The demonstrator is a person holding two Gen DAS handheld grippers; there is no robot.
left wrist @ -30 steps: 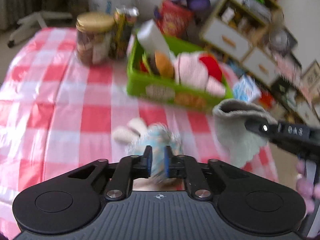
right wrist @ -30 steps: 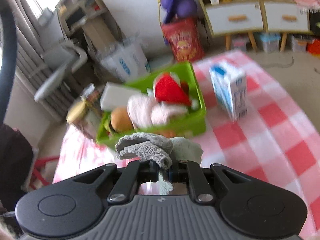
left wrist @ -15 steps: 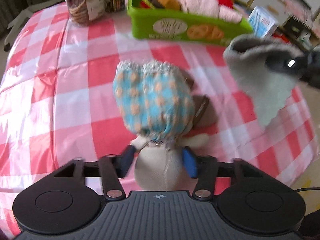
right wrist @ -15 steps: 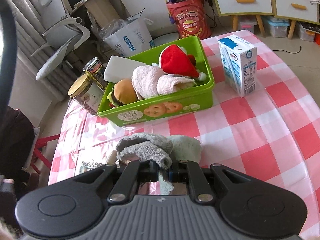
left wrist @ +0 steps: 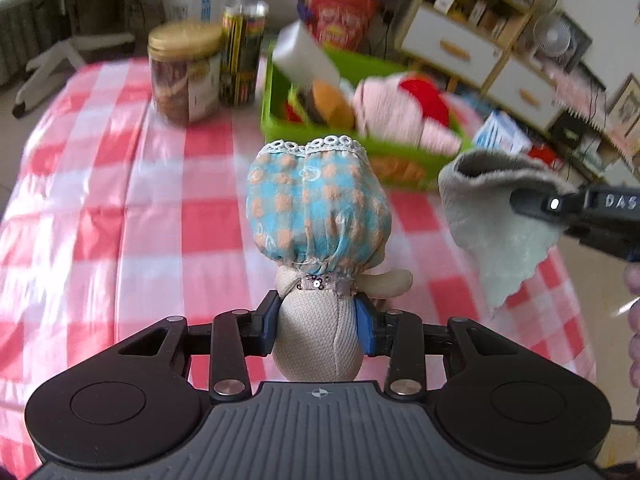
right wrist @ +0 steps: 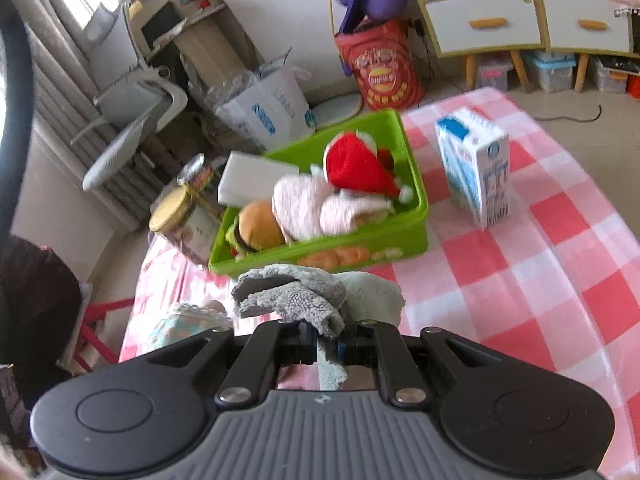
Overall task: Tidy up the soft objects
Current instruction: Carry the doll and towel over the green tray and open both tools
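A plush doll in a blue dotted dress with a beige body sits between the jaws of my left gripper. The jaws are closing, and both blue pads press on the beige body. My right gripper is shut on a grey cloth, which hangs above the table at the right of the left wrist view. A green basket beyond both grippers holds a red hat, pink cloths, a plush burger and a white block. The doll's dress peeks in at the lower left of the right wrist view.
The red-and-white checked tablecloth covers the table. A gold-lidded jar and a can stand left of the basket, a milk carton to its right. Shelves, drawers and a chair stand beyond the table's edge.
The left jaws spread wide around the doll's body, then narrowed onto it, and the doll came up off the cloth. The right gripper kept the grey cloth and stayed put.
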